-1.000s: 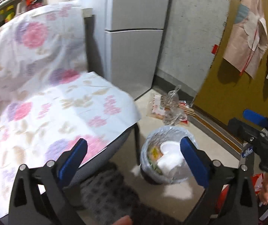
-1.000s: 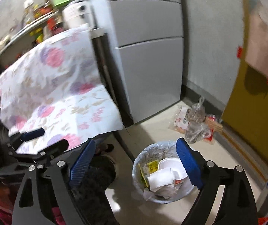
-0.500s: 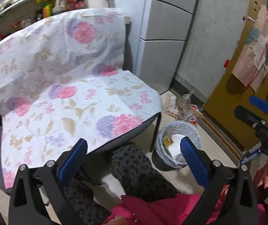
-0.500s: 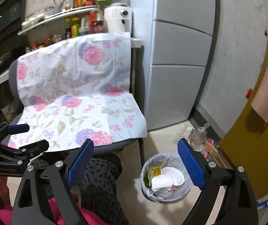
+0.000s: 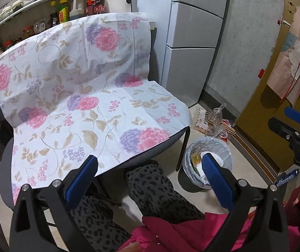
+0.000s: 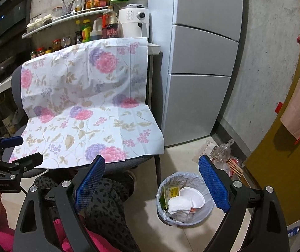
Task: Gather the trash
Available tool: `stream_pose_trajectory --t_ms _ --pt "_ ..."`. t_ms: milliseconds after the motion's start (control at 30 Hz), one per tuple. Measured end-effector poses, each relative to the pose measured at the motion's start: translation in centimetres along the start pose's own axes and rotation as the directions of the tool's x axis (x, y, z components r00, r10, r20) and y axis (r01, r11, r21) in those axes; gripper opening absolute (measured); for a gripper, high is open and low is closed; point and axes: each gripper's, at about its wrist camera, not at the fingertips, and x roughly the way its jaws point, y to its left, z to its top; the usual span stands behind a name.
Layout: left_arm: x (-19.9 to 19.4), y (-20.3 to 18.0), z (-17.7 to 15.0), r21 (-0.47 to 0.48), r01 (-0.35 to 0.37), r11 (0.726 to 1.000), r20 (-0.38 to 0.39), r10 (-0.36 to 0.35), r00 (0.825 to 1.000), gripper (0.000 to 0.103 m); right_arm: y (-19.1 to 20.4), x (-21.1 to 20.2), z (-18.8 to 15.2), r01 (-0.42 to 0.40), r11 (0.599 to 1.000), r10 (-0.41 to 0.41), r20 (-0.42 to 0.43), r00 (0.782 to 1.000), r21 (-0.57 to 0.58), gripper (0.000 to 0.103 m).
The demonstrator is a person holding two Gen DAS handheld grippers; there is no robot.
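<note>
Floral plastic sheeting [image 5: 82,96] drapes the chair at left and now fills most of both views, whereas a second ago the cameras sat low and close over the bin. Centre: the left gripper [image 5: 147,174] and right gripper [image 6: 152,180] have both risen and drawn back, jaws spread wide and holding nothing. Right of the chair leg, the lined trash bin [image 6: 183,199] stands on the floor, holding a white foam bowl [image 6: 191,195] and wrappers. Farther right, bagged litter [image 6: 223,153] lies loose against the wall by the refrigerator [image 6: 200,63]. The retreat suggests one deposit is finished; that floor litter is probably next.
</note>
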Motion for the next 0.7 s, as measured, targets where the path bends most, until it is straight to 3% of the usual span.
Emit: stream_pose_trajectory --t_ms 700 --pt "-0.86 -0.35 0.33 0.002 -0.014 1.000 0.037 0.014 0.999 0.096 -0.86 0.19 0.03 0.016 0.999 -0.016 0.006 1.000 0.030 0.090"
